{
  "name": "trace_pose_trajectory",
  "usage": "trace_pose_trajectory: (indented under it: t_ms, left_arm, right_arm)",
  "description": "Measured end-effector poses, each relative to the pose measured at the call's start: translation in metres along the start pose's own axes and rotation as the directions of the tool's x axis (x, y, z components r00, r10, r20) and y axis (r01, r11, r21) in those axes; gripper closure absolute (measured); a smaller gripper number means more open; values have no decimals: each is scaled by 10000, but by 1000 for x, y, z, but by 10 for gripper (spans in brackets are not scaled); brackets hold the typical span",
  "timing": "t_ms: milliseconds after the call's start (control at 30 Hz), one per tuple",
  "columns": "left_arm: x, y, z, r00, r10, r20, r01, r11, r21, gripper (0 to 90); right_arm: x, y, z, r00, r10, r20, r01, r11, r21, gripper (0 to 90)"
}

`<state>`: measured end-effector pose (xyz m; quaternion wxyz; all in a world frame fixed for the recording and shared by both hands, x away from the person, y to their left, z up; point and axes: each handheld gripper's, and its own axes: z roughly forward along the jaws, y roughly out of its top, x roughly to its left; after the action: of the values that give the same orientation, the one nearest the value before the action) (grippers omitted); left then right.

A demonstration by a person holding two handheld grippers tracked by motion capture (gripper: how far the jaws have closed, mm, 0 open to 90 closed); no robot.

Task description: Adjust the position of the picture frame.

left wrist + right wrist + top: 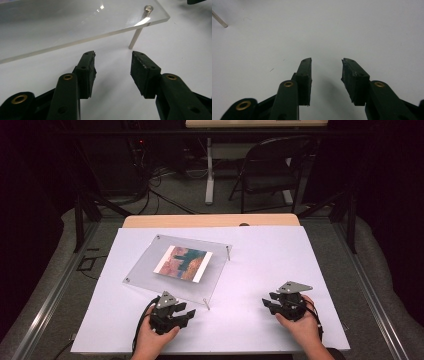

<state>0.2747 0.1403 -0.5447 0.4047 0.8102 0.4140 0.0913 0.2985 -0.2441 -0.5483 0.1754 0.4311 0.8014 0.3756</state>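
two grippers low over the white table top (260, 270), one in each hand, both empty. left gripper (184, 315) spread wide, nothing pinched, tips aimed at the near corner of the clear frame (150, 265). right in front of its tips in the left gripper view, the thin metal leg (135, 38) under that corner, close but not touching. looks like a spot picked for a grab at the leg or the clear edge (82, 41) above it. right gripper (274, 304) also spread wide, nothing between the tips, well off to the side of the frame, just bare white ahead of it. probably waiting there, out of the way. a bit farther past the left gripper, the frame up on four small legs, so room for a tip to slip under. flat inside it, a small picture (183, 263). far beyond the table, a dark folding chair (272, 165) on the floor.
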Motion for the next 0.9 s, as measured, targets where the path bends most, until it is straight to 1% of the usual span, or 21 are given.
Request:
trace_pose_trajectory:
  t_ms: [67,200,233,333,367,400,433,467,633,667,800,867,900]
  left_arm:
    - [-6,4,5,9998,114,157,-113,9999,-16,552]
    - [-12,8,14,9997,98,235,-98,9999,-35,589]
    - [-12,9,16,9995,150,269,-150,9999,-8,605]
    - [-15,13,21,9991,106,418,-102,9999,-100,644]
    - [-16,13,22,9989,149,438,-144,9998,-119,651]
    - [-18,15,24,9991,189,383,-184,9998,-126,658]
    - [-19,15,25,9990,162,426,-158,9998,-92,665]
    - [-20,16,26,9990,229,391,-226,9997,-85,675]
    - [-22,18,34,9993,191,321,-195,9997,124,719]
    - [-22,18,35,9994,121,333,-126,9998,129,726]
    - [-23,20,36,9996,120,245,-122,9999,58,764]
    - [-24,20,39,9994,251,218,-253,9997,64,778]
    - [-24,20,39,9994,251,218,-253,9997,64,789]
  right_arm:
    - [0,0,0,10000,3,7,-3,10000,-2,613]
    - [-1,0,0,10000,18,-73,-18,10000,62,629]
    - [-1,0,0,10000,19,-66,-18,10000,79,637]
    - [-1,0,-1,10000,16,-59,-16,10000,77,644]
    - [-1,0,-1,10000,6,-40,-5,10000,78,645]
    - [-1,0,-1,10000,-10,-39,11,10000,71,646]
    - [-2,0,-1,10000,-3,-58,3,10000,39,646]
    - [-2,0,-1,10000,5,-55,-4,10000,42,646]
    - [-2,0,-1,9999,77,-87,-77,10000,9,647]
    - [-2,0,-1,9999,104,-70,-104,9999,8,647]
    - [-3,0,-1,9998,149,-114,-149,9999,-5,649]
    - [-3,0,-1,9998,166,-99,-166,9999,1,649]
    - [-4,0,-1,9998,152,-106,-152,9999,-14,649]
